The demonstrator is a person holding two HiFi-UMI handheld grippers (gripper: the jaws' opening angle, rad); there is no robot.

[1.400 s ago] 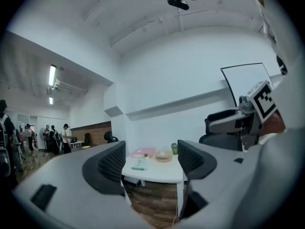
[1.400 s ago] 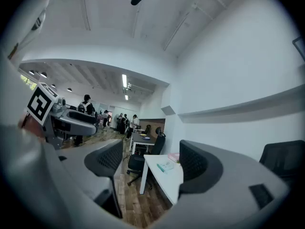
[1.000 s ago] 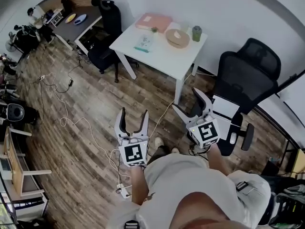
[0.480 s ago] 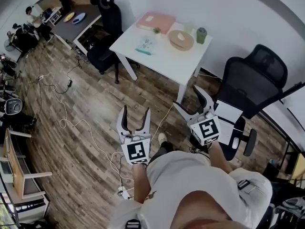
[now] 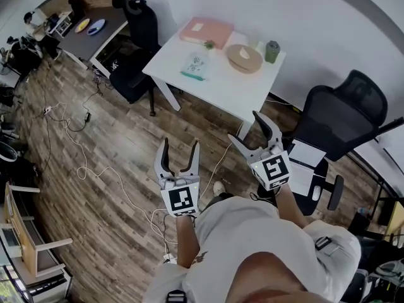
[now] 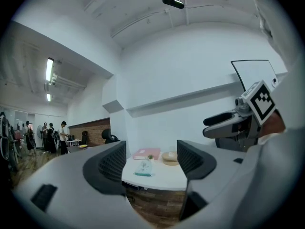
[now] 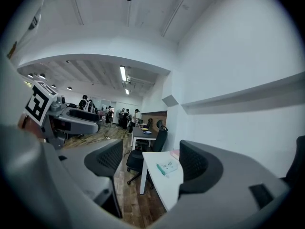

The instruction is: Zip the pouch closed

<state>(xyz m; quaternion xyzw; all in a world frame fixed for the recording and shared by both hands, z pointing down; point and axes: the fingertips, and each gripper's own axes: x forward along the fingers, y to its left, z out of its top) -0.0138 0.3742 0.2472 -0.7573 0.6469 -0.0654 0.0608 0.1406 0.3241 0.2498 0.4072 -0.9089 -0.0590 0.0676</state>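
The pouch [image 5: 194, 65], pale with a teal edge, lies flat on the white table [image 5: 221, 84] at the far side of the room. It also shows small in the left gripper view as the pouch [image 6: 143, 168] and in the right gripper view as the pouch [image 7: 167, 167]. My left gripper [image 5: 180, 145] is held out over the wooden floor, open and empty, well short of the table. My right gripper [image 5: 245, 128] is open too, nearer the table's front corner, and holds nothing. Whether the pouch's zip is open is too small to tell.
A pink folder [image 5: 204, 30], a round wooden dish [image 5: 244, 58] and a green cup [image 5: 272, 51] share the table. A black office chair [image 5: 344, 115] stands at its right, another chair [image 5: 136, 43] at its left. Cables [image 5: 95, 163] trail across the floor. People stand far off [image 7: 107, 114].
The table and the pouch have drawn closer and lower in the head view. Both grippers keep the same open pose in front of the body.
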